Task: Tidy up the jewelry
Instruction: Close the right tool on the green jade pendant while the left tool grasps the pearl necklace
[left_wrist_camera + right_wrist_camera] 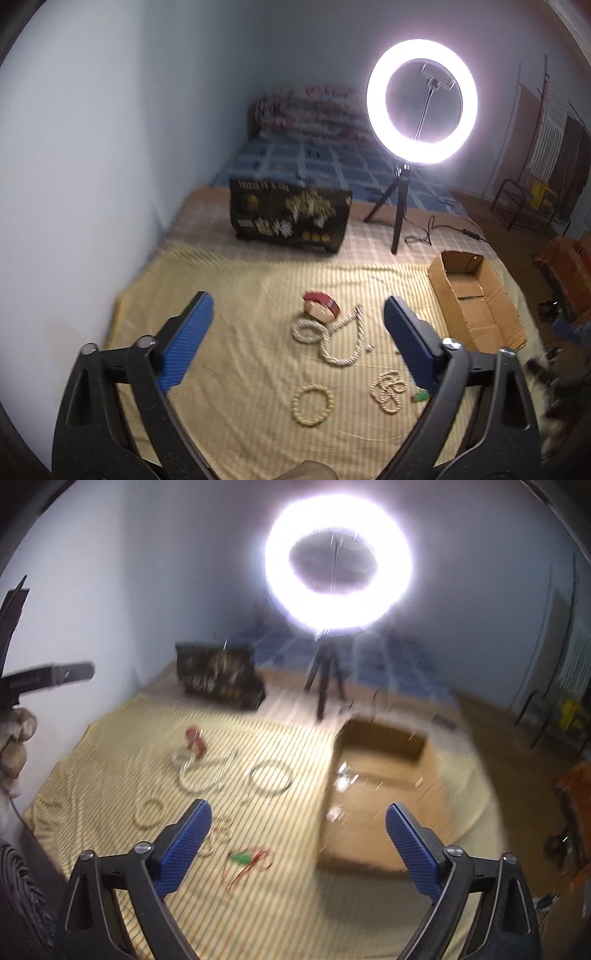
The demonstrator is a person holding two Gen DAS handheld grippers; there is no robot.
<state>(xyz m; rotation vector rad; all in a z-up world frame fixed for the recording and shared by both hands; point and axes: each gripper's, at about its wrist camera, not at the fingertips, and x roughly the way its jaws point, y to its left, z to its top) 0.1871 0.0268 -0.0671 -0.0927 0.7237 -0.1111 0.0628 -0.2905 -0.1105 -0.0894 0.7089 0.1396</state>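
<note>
Jewelry lies scattered on a yellow striped cloth (229,332). My left gripper (298,299) hangs open above it with nothing between its blue pads (188,339). Ahead of it are a red bracelet on a pale block (321,306), a long pale bead necklace (332,343), a bead bracelet (312,406) and a tangled bead strand (388,391). My right gripper (299,805) is also open and empty, above the cloth at the left edge of a cardboard box (380,775). A thin ring bangle (269,777) and a green charm on red cord (242,858) lie near it. This view is blurred.
The open cardboard box (476,295) sits at the cloth's right side. A lit ring light on a tripod (421,99) and a dark printed box (288,218) stand behind the jewelry. A wall runs along the left. A gloved hand (14,746) shows at the right wrist view's left edge.
</note>
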